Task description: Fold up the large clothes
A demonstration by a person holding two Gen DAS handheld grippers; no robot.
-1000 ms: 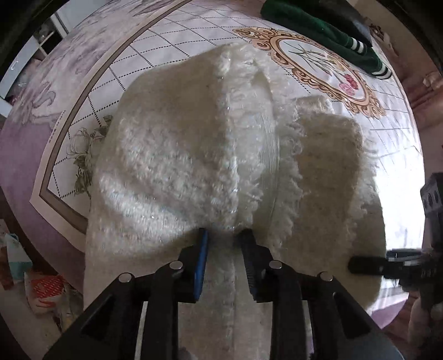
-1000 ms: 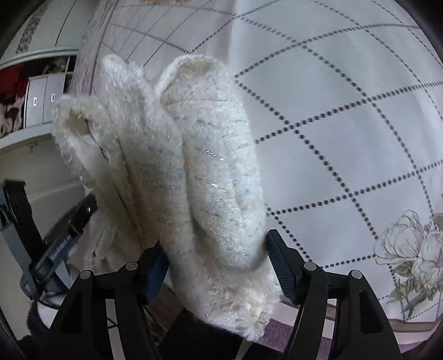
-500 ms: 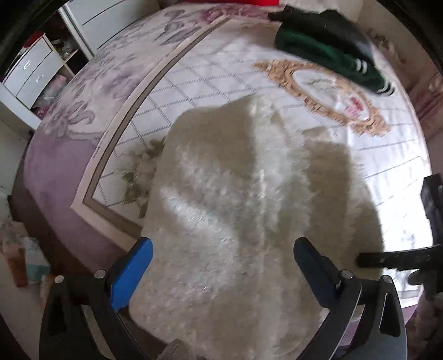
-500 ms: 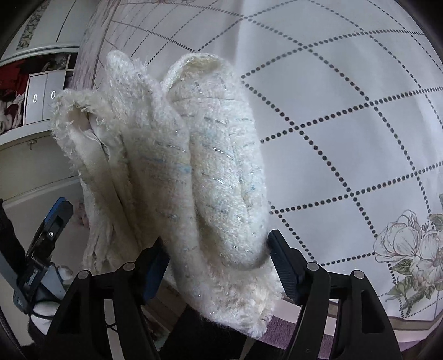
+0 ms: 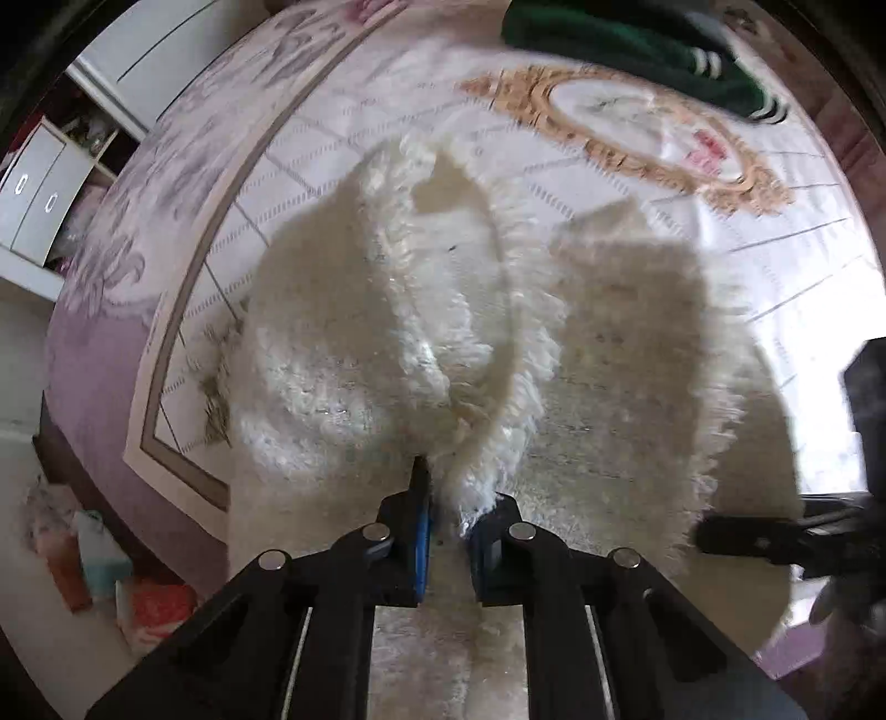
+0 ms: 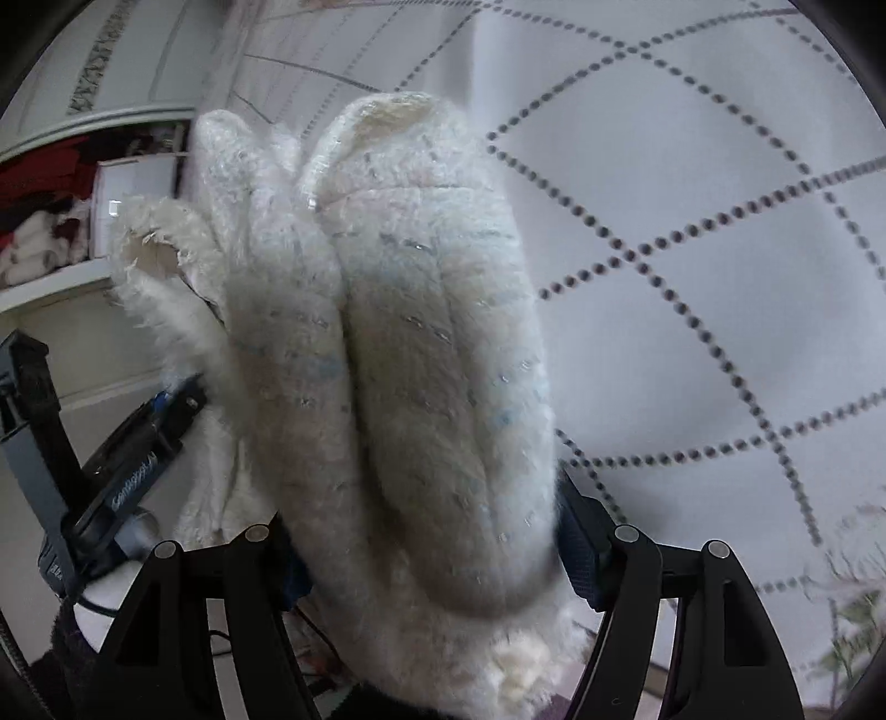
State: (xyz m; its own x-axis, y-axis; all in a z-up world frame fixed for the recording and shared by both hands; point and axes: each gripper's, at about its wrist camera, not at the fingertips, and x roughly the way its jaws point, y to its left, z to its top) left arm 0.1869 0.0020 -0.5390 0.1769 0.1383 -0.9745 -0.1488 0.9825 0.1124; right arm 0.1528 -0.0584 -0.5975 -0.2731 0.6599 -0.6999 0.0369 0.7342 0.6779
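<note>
While a fringed edge of the fluffy cream garment (image 5: 387, 310) is pinched between the nearly closed jaws of the left gripper (image 5: 449, 518), the rest of the fabric is spread over the patterned bedspread (image 5: 332, 127), near its lavender border. A thick bunched fold of the same garment (image 6: 421, 354) is clamped in the right gripper (image 6: 426, 559), whose jaws are held fairly wide by the bulk of the cloth. Faint blue and silvery threads are seen in the weave. A dark green garment with white stripes (image 5: 637, 44) is laid at the far side of the bed, well apart. White drawers (image 5: 33, 205) are seen at the left.
</note>
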